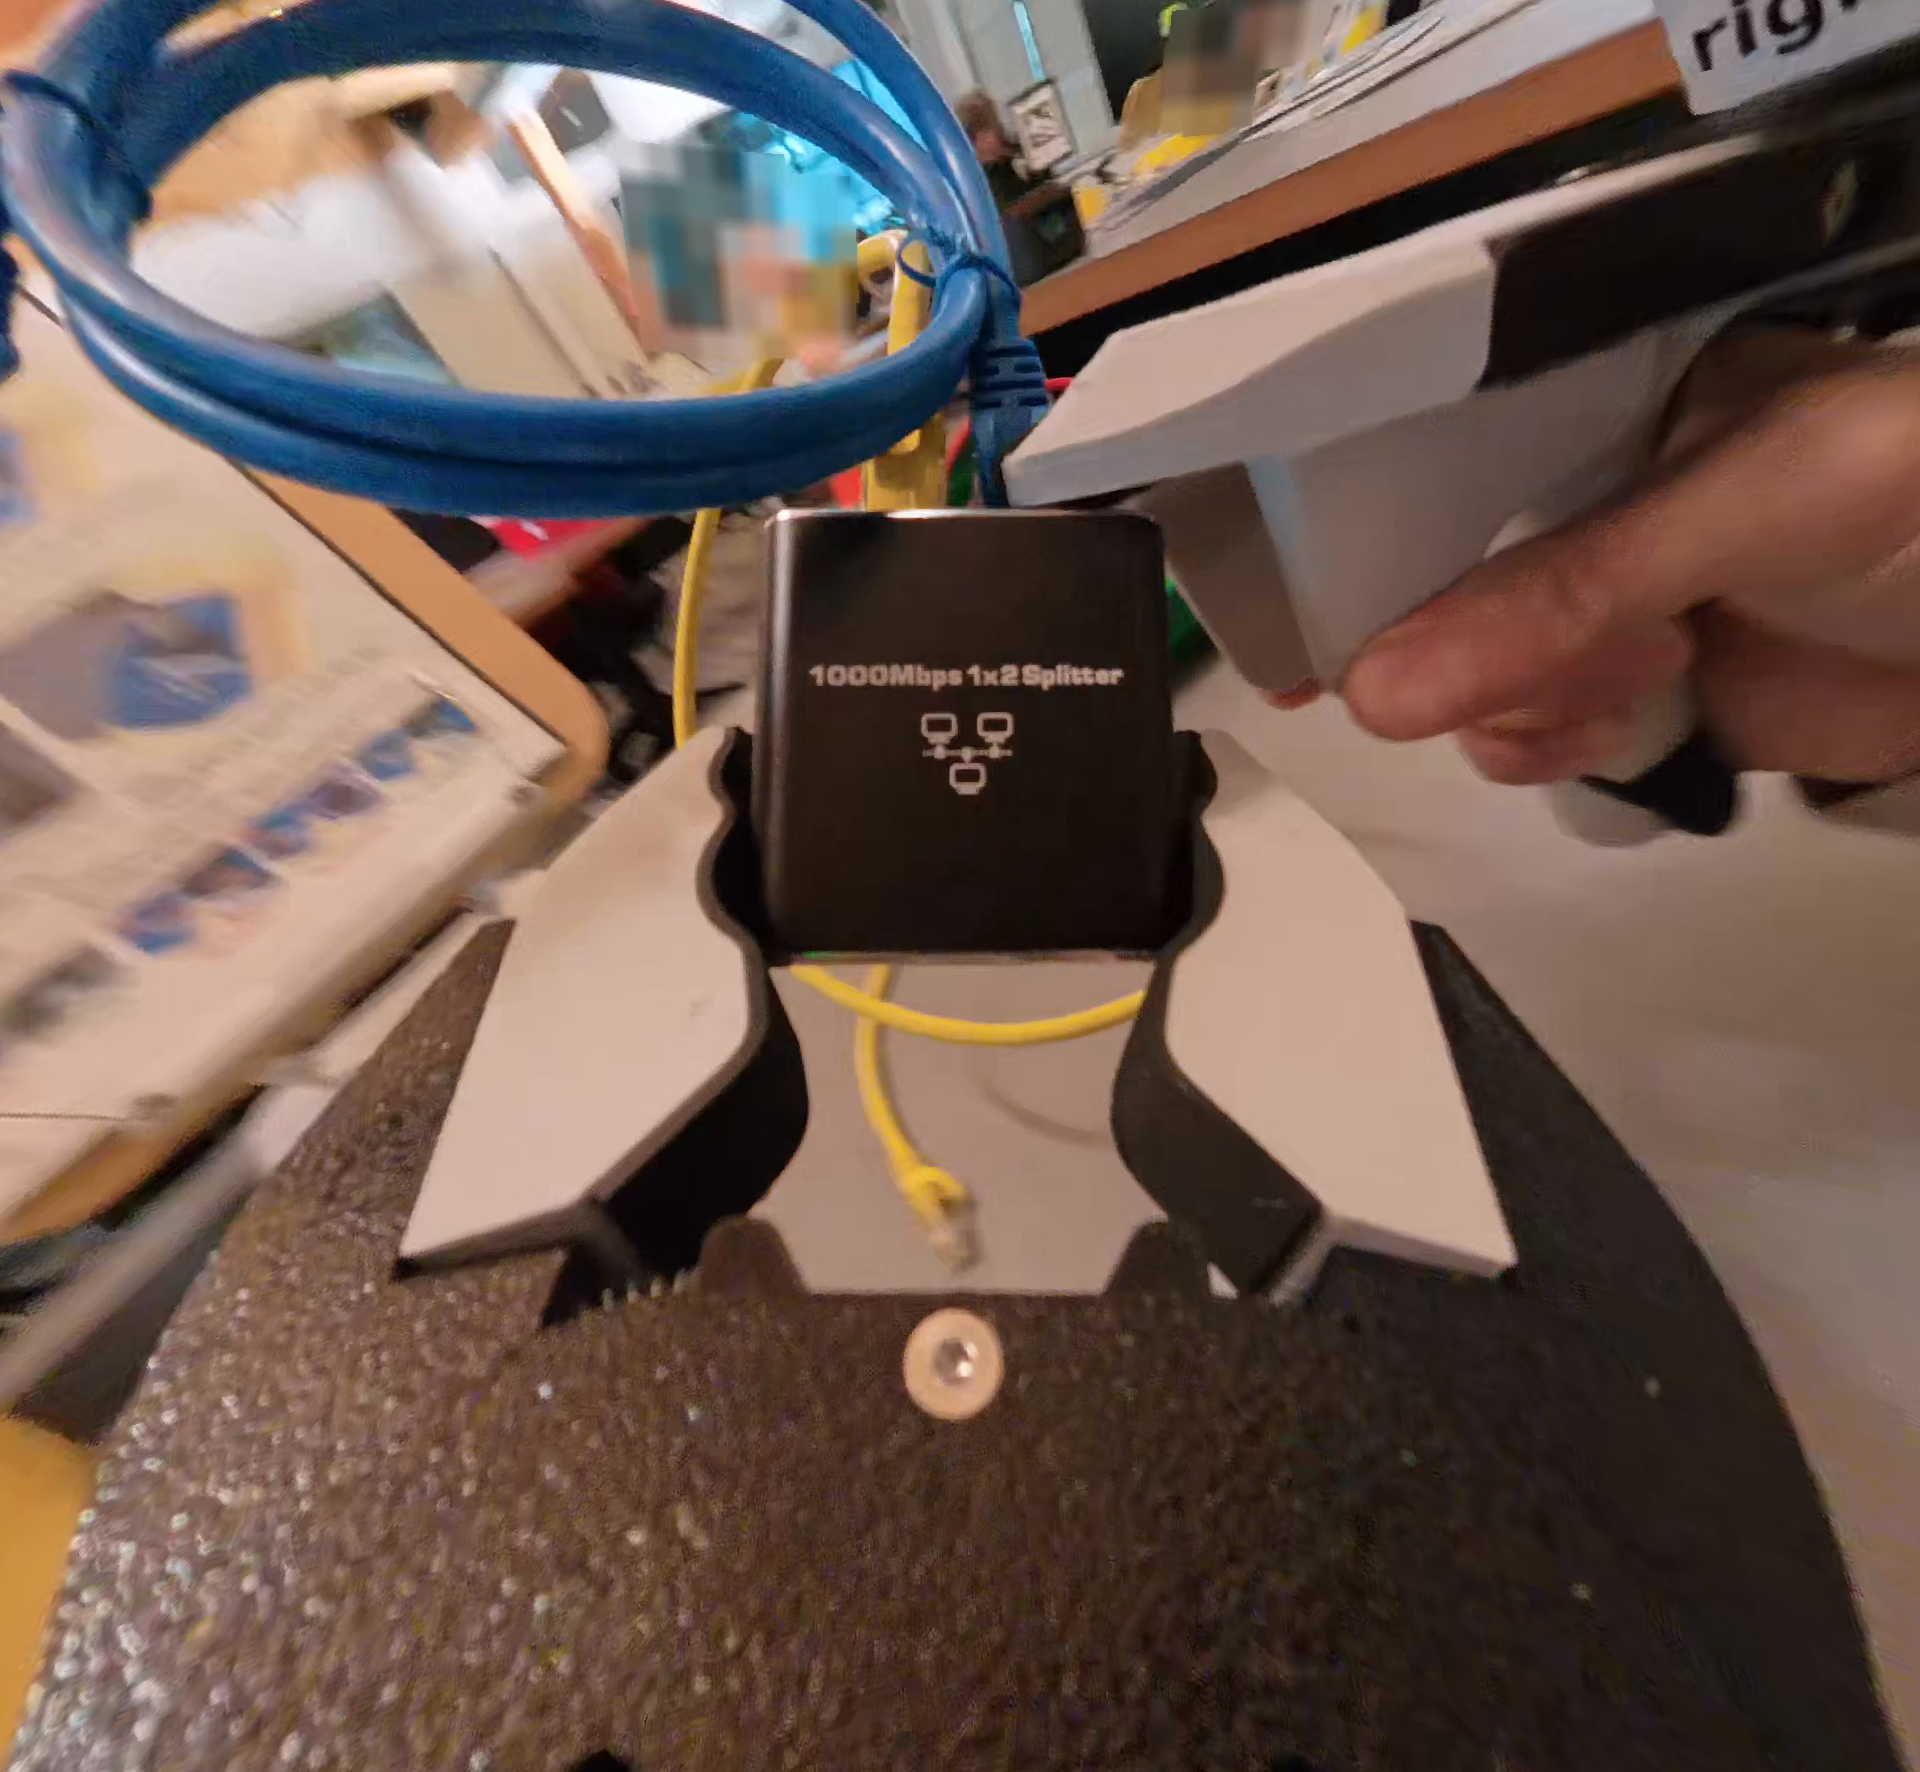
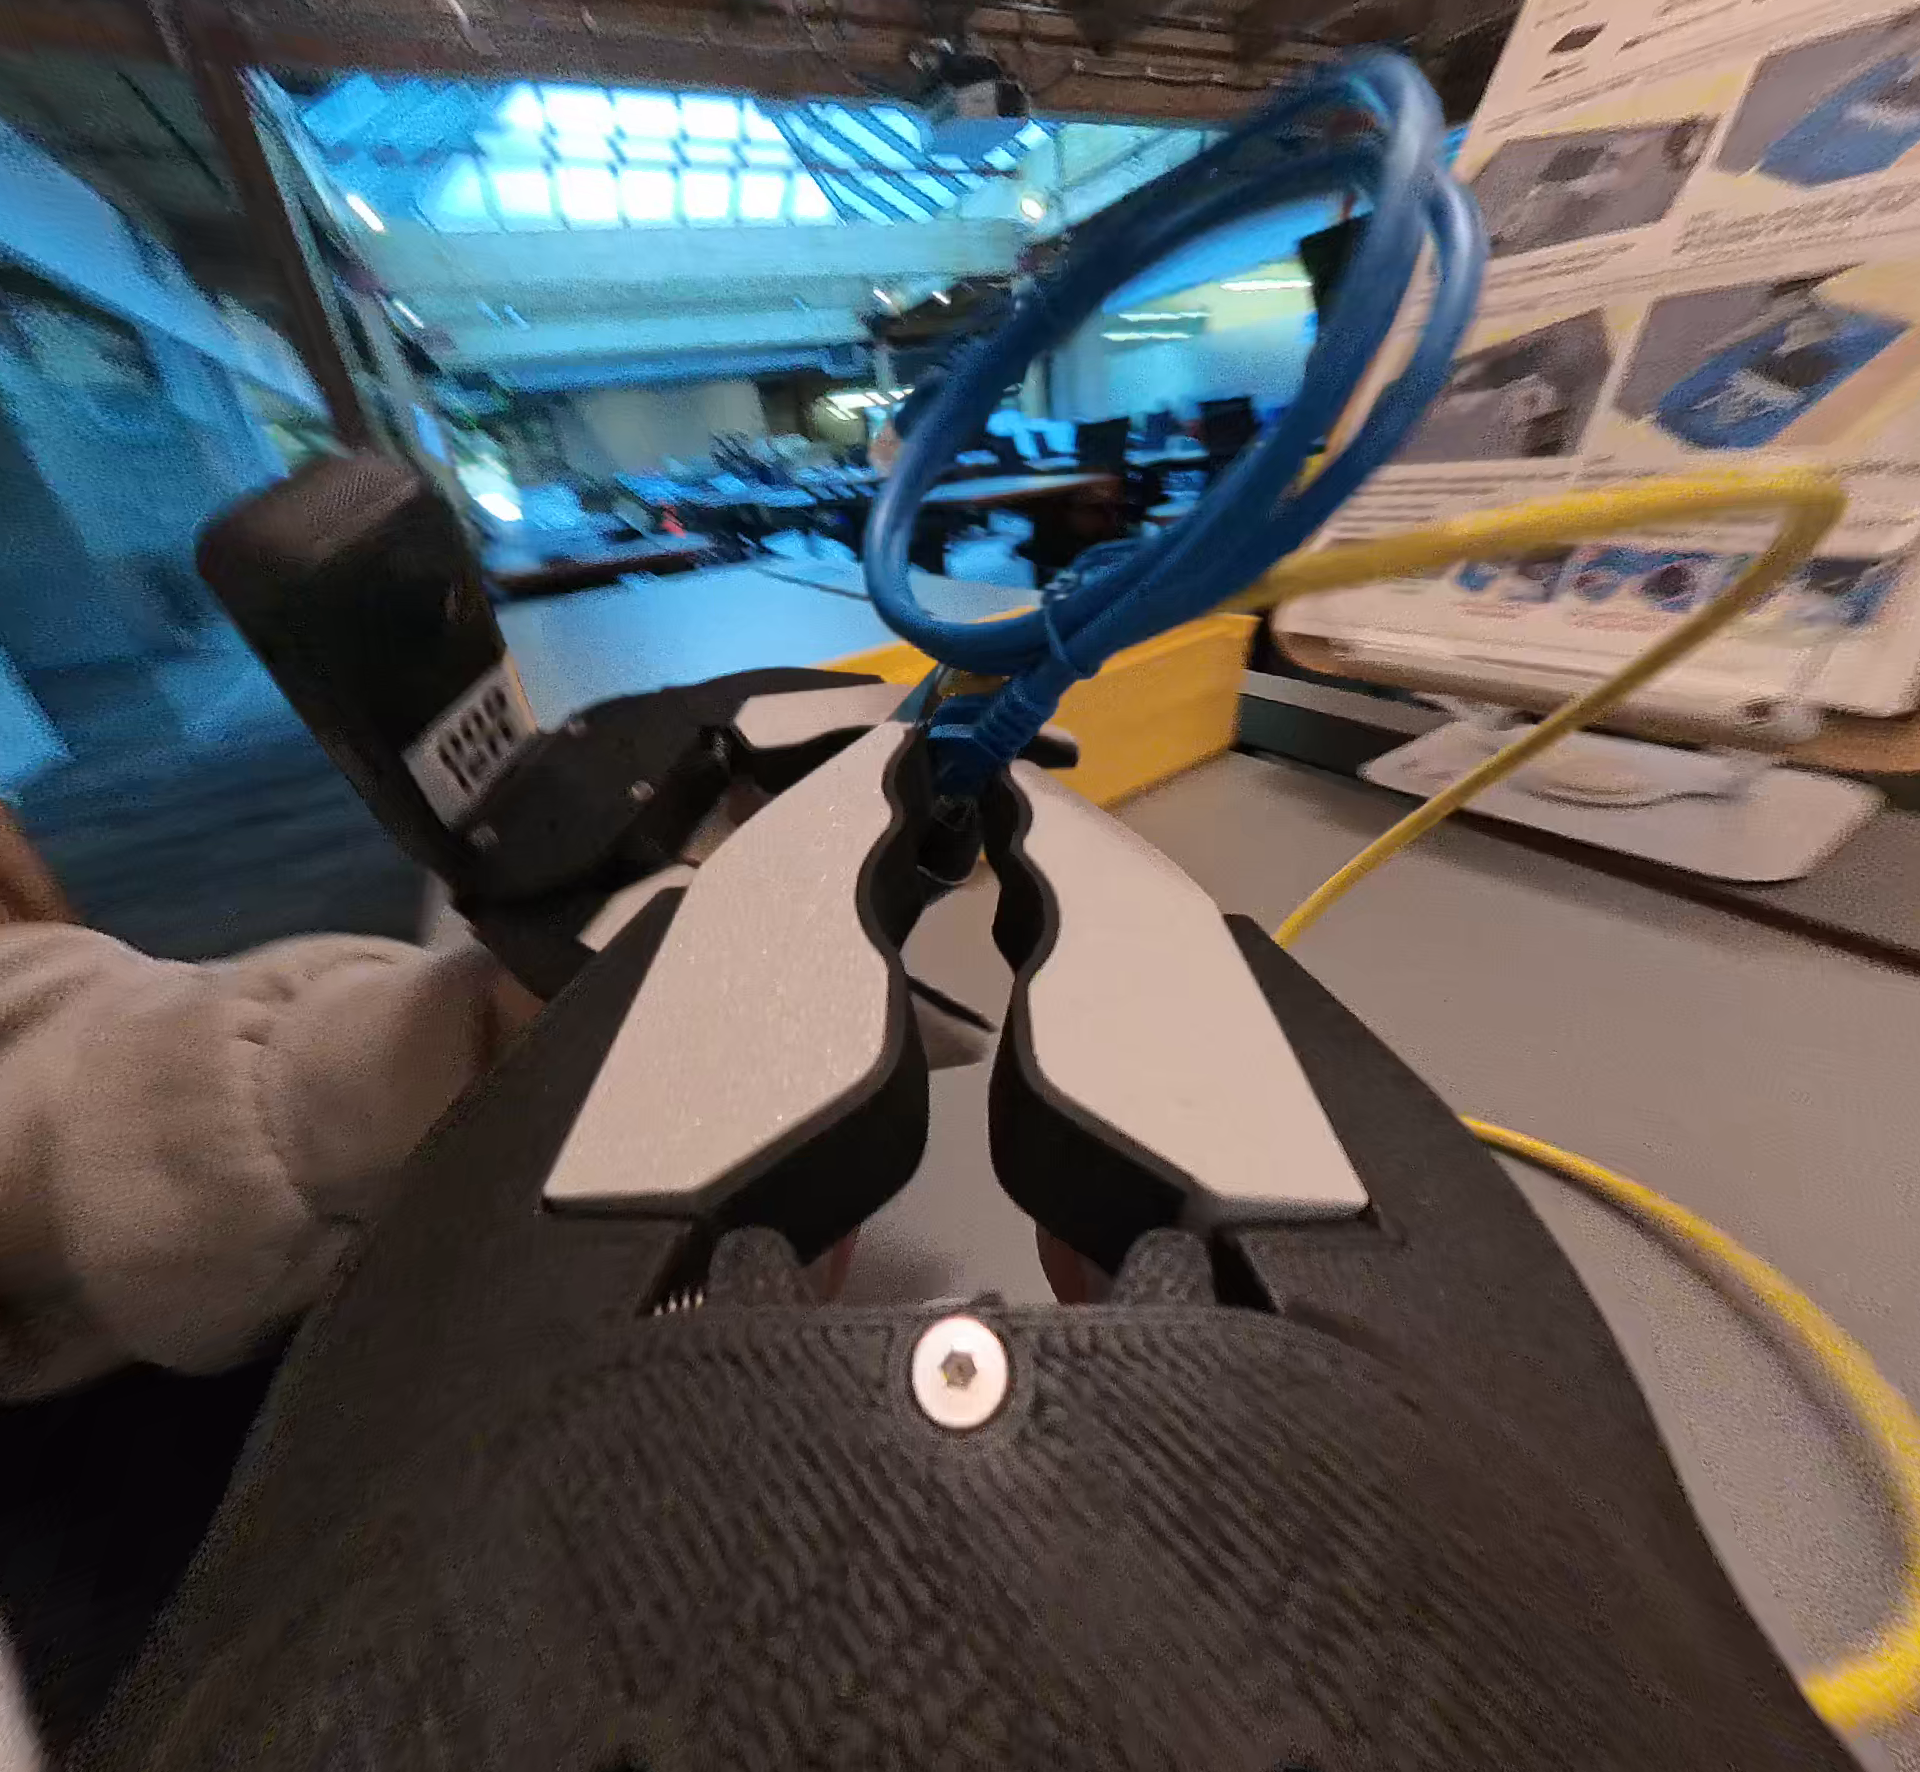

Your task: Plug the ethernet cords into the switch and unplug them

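My left gripper is shut on the black switch, gripping its two sides above the table. The blue ethernet cord is a tied coil hanging in the air beyond the switch. Its plug points down at the switch's far end. My right gripper is shut on that blue plug, and its fingers come in from the right. I cannot tell whether the plug is seated. A yellow cord runs under the switch, with a loose plug on the table.
A poster board leans at the left and also shows in the right wrist view. A yellow bin stands behind the grippers. A person's hand holds the right gripper. A sleeve is at the left. The grey table lies below.
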### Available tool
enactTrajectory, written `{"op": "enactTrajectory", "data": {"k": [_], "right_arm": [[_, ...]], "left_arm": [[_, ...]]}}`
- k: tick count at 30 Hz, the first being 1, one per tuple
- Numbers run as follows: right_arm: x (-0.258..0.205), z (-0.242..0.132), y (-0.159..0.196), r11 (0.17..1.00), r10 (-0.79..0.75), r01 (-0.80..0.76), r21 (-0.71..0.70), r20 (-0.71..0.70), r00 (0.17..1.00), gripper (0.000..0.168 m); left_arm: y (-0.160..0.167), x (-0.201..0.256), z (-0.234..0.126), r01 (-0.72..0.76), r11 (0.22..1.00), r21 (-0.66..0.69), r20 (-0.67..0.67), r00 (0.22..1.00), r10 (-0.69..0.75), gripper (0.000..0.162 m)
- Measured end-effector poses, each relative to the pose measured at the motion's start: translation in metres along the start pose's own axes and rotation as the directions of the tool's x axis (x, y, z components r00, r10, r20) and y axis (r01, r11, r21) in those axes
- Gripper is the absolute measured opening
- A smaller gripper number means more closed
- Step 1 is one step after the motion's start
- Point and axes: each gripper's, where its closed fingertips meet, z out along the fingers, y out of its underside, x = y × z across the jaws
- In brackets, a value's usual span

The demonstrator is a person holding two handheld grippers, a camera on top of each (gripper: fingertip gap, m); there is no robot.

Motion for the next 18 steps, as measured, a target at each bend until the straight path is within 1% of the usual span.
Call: {"op": "enactTrajectory", "data": {"k": [3, 4, 6, 7, 9, 11, 14, 15, 16, 18], "right_arm": [[-0.006, 0.003, -0.004, 0.979, 0.182, -0.190, 0.071, 0.104, 0.978, 0.012], [-0.005, 0.003, -0.004, 0.978, 0.187, -0.195, 0.079, 0.108, 0.977, 0.012], [-0.003, 0.003, -0.002, 0.987, 0.148, -0.152, 0.047, 0.079, 0.986, 0.013], [-0.003, 0.003, -0.001, 0.994, 0.098, -0.100, 0.035, 0.053, 0.994, 0.013], [0.000, 0.003, 0.002, 0.998, 0.061, -0.061, 0.000, 0.022, 0.998, 0.012], [0.000, 0.003, 0.003, 0.999, 0.036, -0.036, -0.009, 0.013, 0.999, 0.012], [0.001, 0.002, 0.004, 1.000, -0.010, 0.010, -0.027, -0.001, 1.000, 0.011], [0.001, 0.002, 0.005, 0.999, -0.023, 0.023, -0.038, 0.000, 1.000, 0.011], [0.000, 0.002, 0.005, 0.999, -0.016, 0.016, -0.032, 0.010, 1.000, 0.011], [-0.001, 0.002, 0.002, 0.998, 0.057, -0.058, 0.007, 0.044, 0.997, 0.012]], "left_arm": [[-0.007, -0.011, -0.005, -0.189, 0.982, -0.001, 0.096, 0.978, 0.188, 0.075], [-0.007, -0.012, -0.006, -0.202, 0.979, -0.013, 0.094, 0.975, 0.202, 0.075], [-0.004, -0.010, -0.005, -0.146, 0.989, -0.019, 0.056, 0.988, 0.147, 0.075], [-0.002, -0.007, -0.005, -0.097, 0.995, -0.018, 0.032, 0.995, 0.097, 0.075], [0.001, -0.002, -0.005, 0.007, 1.000, -0.013, -0.022, 1.000, -0.007, 0.075], [0.001, 0.005, -0.003, 0.142, 0.990, 0.000, -0.101, 0.985, -0.141, 0.075], [0.002, 0.011, -0.003, 0.262, 0.965, -0.011, -0.175, 0.950, -0.260, 0.075], [0.003, 0.010, -0.003, 0.239, 0.971, -0.018, -0.167, 0.957, -0.238, 0.075], [0.004, 0.007, -0.003, 0.166, 0.986, -0.019, -0.126, 0.978, -0.167, 0.075], [0.001, -0.002, -0.003, 0.002, 1.000, -0.014, -0.035, 0.999, -0.002, 0.075]]}}
